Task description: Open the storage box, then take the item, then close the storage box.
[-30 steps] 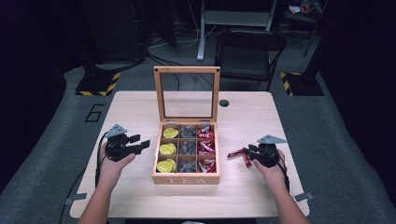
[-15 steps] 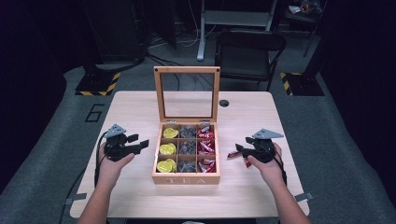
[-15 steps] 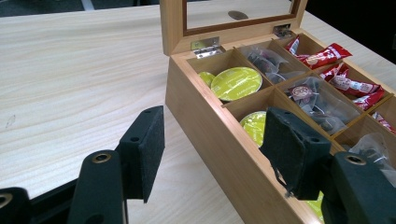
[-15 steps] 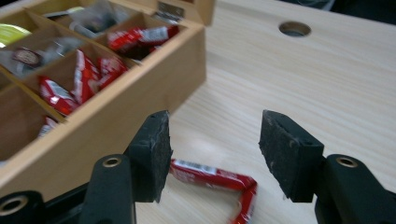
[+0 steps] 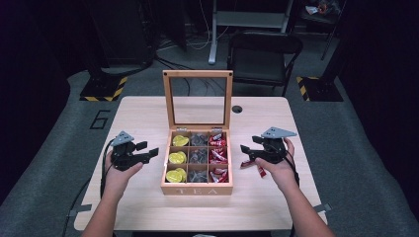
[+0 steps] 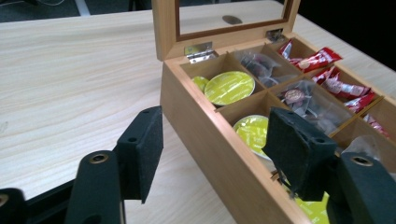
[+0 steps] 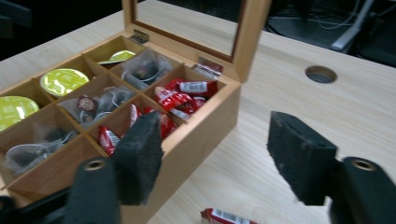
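- Right of centre in the high view, my right gripper [image 5: 247, 150] has just been opening, nothing between its jaws.
- Red packet [image 5: 258, 167] apparently lies on the table [image 5: 138, 118] beside the tea box [image 5: 196, 189].
- Left gripper [image 5: 148, 150] likewise apart, empty.
- Re-grip packet squarely before lifting.

Right gripper [image 7: 215, 154] with jaws just opening, empty, red packet [image 7: 228, 217] on desk [image 7: 299, 102] below, open tea box [image 7: 196, 140] left

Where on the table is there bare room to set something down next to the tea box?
Bare wood lies left of the tea box, beyond the left claw, and along the far edge behind the open lid, up to the cable hole. The front edge before the box is free too. Right of the box is tighter: red packets lie under the right claw.
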`<state>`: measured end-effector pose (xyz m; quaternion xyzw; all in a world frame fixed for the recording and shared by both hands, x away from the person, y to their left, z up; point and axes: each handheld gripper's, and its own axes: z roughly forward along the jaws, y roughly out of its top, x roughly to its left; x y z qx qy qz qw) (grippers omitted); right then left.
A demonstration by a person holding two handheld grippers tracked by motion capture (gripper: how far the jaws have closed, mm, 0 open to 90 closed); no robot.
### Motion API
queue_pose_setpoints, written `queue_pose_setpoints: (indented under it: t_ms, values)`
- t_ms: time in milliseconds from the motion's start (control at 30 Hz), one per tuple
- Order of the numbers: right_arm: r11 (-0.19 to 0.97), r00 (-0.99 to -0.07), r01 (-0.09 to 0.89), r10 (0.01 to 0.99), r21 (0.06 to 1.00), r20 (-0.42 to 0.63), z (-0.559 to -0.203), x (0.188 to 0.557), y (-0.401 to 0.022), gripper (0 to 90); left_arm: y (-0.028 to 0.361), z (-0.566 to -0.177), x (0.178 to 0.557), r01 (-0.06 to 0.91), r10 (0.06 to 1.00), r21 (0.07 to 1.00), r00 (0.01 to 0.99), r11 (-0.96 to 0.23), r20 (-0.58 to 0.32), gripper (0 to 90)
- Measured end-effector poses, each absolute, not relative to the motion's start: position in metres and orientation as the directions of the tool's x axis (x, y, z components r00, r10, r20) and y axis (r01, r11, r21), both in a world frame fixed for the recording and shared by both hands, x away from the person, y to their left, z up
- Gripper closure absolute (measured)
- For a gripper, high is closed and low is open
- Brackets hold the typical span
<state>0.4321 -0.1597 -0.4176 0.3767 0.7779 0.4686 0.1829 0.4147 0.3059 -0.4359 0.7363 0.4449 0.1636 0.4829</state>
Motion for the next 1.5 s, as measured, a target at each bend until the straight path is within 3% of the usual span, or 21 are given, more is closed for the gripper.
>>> queue_pose_setpoints:
  t_ms: [200,367,767,1500]
  values:
    - [0.305,-0.671,0.387,0.74,0.87,0.04,-0.41,0.439,-0.15,32.2,0.306,-0.436,0.415,0.498,0.812,0.858,0.549,-0.127,-0.199,33.3]
    - [0.319,-0.692,0.39,0.72,0.864,0.047,-0.409,0.453,-0.138,41.5,0.306,-0.436,0.414,0.491,0.81,0.861,0.554,-0.132,-0.191,34.1]
    - [0.342,-0.695,0.401,0.718,0.85,0.04,-0.405,0.477,-0.125,42.5,0.309,-0.44,0.415,0.505,0.818,0.85,0.546,-0.151,-0.179,38.6]
    - [0.319,-0.676,0.411,0.735,0.854,0.052,-0.383,0.518,-0.116,44.9,0.308,-0.441,0.415,0.514,0.816,0.845,0.546,-0.147,-0.19,39.1]
